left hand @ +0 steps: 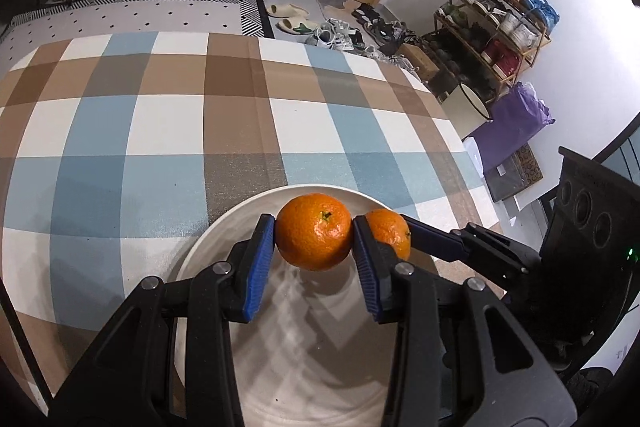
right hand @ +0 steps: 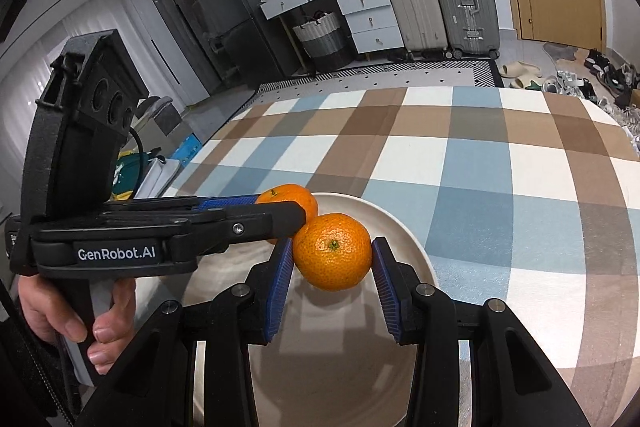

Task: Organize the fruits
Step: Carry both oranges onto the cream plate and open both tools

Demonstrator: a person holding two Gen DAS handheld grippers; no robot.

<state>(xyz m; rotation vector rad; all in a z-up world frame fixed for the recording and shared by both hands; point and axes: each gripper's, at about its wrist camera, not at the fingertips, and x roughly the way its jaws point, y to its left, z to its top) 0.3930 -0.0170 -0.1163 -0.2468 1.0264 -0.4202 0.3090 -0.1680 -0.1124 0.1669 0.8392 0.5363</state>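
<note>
From the left wrist, the left claw (left hand: 314, 239) pinches one mandarin (left hand: 315, 231) over the white plate (left hand: 224, 223) on the checked counter (left hand: 160, 123). The right claw's mandarin (left hand: 390, 231) sits just behind the blue pad, perhaps touching. Letting go together could knock one fruit off the rim.

From the right wrist, the right claw (right hand: 332, 259) grips its mandarin (right hand: 332, 251) above the plate (right hand: 416, 243); the left claw (right hand: 292, 213) crosses close, so the claws may clash.
</note>
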